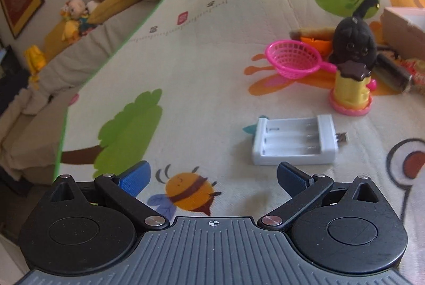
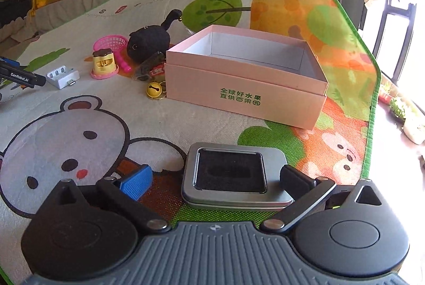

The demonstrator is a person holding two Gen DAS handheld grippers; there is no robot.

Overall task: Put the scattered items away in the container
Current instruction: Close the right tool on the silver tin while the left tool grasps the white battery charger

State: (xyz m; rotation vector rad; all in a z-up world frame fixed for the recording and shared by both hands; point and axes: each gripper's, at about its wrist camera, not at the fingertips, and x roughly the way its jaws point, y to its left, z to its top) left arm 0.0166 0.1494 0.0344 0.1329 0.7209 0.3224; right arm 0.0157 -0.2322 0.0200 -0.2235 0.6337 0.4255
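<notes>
1. The right gripper [image 2: 215,178] stands at its widest, with a flat metal tin [image 2: 236,178] lying on the play mat [image 2: 79,125] between its fingers; the right pad looks to touch the tin's edge, the blue left pad [image 2: 136,181] stands clear, so nothing is gripped
2. The tin sits off-centre, toward the right finger. Its long axis runs across the gap, lid window up
3. The pink box [image 2: 244,96] lies open just beyond the tin, straight ahead
4. The left gripper [image 1: 212,176] is also spread wide and empty. A white battery charger [image 1: 293,143] lies just ahead, right of centre, long axis crosswise, USB plug pointing right
5. Judgement: the right hand is nearer the box, so the tin likely goes first
</notes>
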